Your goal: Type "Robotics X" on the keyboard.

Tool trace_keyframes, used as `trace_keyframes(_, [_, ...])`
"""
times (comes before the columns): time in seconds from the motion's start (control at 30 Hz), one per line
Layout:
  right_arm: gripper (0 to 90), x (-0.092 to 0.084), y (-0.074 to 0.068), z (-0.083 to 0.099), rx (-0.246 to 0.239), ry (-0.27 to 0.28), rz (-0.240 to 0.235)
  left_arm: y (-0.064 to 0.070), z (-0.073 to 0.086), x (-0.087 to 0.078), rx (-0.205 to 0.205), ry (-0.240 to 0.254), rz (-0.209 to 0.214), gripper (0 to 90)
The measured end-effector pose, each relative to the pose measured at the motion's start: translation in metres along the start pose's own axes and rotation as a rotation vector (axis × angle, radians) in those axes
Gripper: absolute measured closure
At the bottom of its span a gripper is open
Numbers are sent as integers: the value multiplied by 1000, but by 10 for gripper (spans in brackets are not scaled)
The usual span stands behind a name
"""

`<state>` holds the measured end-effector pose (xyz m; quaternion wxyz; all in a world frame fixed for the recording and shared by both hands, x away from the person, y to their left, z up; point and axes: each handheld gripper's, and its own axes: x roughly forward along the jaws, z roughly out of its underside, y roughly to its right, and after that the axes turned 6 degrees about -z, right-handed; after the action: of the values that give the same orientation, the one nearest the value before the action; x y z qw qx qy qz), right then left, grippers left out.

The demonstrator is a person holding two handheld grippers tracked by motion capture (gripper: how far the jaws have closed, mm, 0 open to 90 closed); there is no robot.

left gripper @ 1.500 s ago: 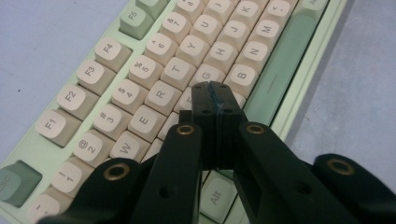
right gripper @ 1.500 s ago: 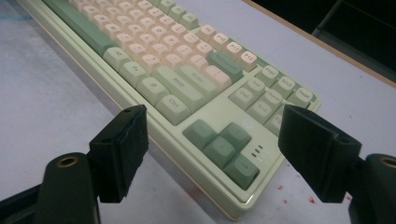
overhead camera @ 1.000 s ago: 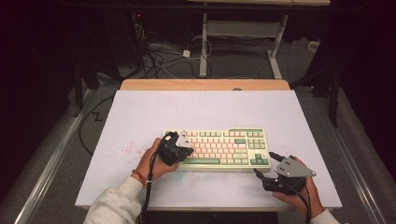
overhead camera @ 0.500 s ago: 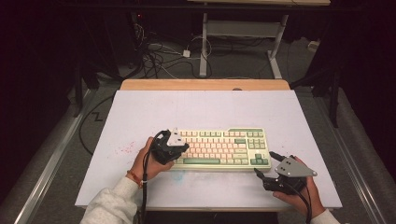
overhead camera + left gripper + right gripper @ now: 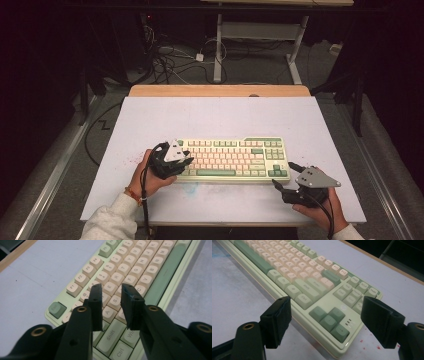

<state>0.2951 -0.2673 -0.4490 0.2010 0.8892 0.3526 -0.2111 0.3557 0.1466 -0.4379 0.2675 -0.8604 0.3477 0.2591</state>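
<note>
A pale green keyboard [image 5: 230,159] with cream keys lies on the white board, towards its front. My left gripper [image 5: 186,162] hovers over the keyboard's left end. In the left gripper view its jaws [image 5: 111,287] stand a little apart above the letter keys [image 5: 130,272], with nothing between them. My right gripper [image 5: 281,173] sits off the keyboard's front right corner. In the right gripper view it [image 5: 328,302] is wide open, its jaws framing that corner and the green arrow keys [image 5: 329,320] without touching the keyboard [image 5: 294,277].
The white board [image 5: 220,117] has a wooden strip [image 5: 220,90] along its far edge. Faint pink stains [image 5: 131,160] mark it left of the keyboard. Cables [image 5: 170,60] and desk legs [image 5: 218,45] lie on the floor beyond.
The left hand has drawn back slightly leftwards and turned, so its grey plate now faces up. The right gripper and the keyboard have stayed put.
</note>
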Motion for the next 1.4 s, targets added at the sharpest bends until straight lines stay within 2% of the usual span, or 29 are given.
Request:
trace_keyframes(0.07, [250, 0, 0, 0, 6, 2, -4, -1, 2, -2, -2, 10, 6, 632])
trace_keyframes(0.13, [250, 1, 0, -1, 7, 2, -6, 0, 5, -4, 0, 21, -24, 574])
trace_keyframes(0.17, [250, 1, -1, -1, 4, 0, -7, 1, 7, -5, -6, 25, -20, 534])
trace_keyframes(0.27, [254, 1, -1, -3, 3, 6, -7, 3, 11, -7, -16, 32, -44, 404])
trace_keyframes(0.4, [256, 3, -2, -5, 2, 7, -5, 7, 19, -7, -33, 31, -50, 280])
trace_keyframes(0.53, [256, 3, -4, -5, 0, 6, -10, 13, 27, -9, -45, 31, -50, 206])
trace_keyframes(0.77, [250, 4, -5, -6, -8, 7, -6, 20, 46, -19, -53, 21, -52, 175])
trace_keyframes(0.83, [250, 5, -6, -6, -11, 7, -2, 21, 51, -21, -67, 15, -47, 175])
trace_keyframes(0.97, [249, 5, -7, -6, -20, 5, -1, 20, 57, -24, -84, 2, -29, 249])
trace_keyframes(1.03, [249, 6, -7, -7, -26, 3, 0, 19, 57, -25, -91, -6, -19, 334])
trace_keyframes(1.1, [248, 6, -8, -7, -30, 1, 2, 17, 56, -25, -106, -5, 7, 457])
trace_keyframes(1.17, [247, 6, -7, -7, -35, 0, -1, 15, 53, -24, -112, -24, 9, 607])
trace_keyframes(1.23, [247, 6, -7, -6, -36, -2, 2, 13, 50, -24, -121, -17, 32, 719])
trace_keyframes(1.3, [247, 6, -7, -6, -34, -5, 2, 10, 45, -23, -129, -16, 44, 800])
trace_keyframes(1.4, [247, 6, -7, -5, -34, -8, 4, 5, 35, -21, -141, -5, 56, 868])
